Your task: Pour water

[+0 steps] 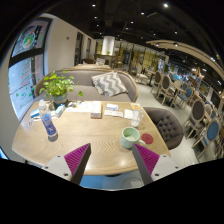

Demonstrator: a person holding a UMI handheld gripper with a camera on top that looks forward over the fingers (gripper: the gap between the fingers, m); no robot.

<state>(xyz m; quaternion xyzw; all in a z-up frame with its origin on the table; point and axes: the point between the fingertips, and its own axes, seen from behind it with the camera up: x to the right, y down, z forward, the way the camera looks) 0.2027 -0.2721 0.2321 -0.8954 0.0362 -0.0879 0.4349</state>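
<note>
A clear water bottle (49, 123) with a blue label and blue cap stands upright on the wooden table (95, 138), to the left, beyond my left finger. A pale green mug (130, 137) stands on the table just ahead of my right finger. My gripper (110, 158) hovers over the near edge of the table, open, with nothing between its magenta pads (73, 157). The mug sits slightly right of the gap, apart from both fingers.
A potted green plant (55, 88) stands at the table's back left. Papers and small boxes (112, 112) lie at the far side, and a small red item (147, 138) sits right of the mug. A grey sofa (100, 84) and chairs (167, 125) surround the table.
</note>
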